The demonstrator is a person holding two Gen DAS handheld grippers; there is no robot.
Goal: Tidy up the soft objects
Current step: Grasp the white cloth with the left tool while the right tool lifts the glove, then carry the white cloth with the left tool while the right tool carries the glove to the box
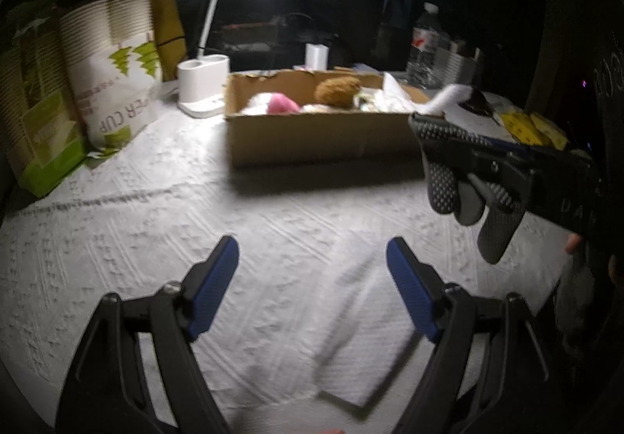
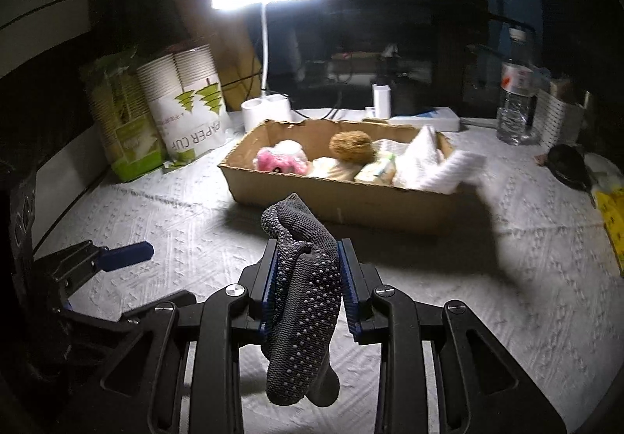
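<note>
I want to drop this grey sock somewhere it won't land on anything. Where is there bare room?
The right hand-held gripper holds the sock. The white tablecloth is bare between the cardboard box and both grippers, and left towards the paper cup bags. The box is crowded with soft toys; the far right edge holds a bottle and clutter.

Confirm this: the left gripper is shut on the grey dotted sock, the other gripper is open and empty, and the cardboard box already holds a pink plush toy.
Wrong hand. The right gripper is shut on the sock, as the right wrist view shows; the left gripper is open and empty. The cardboard box does hold the pink plush toy.
</note>
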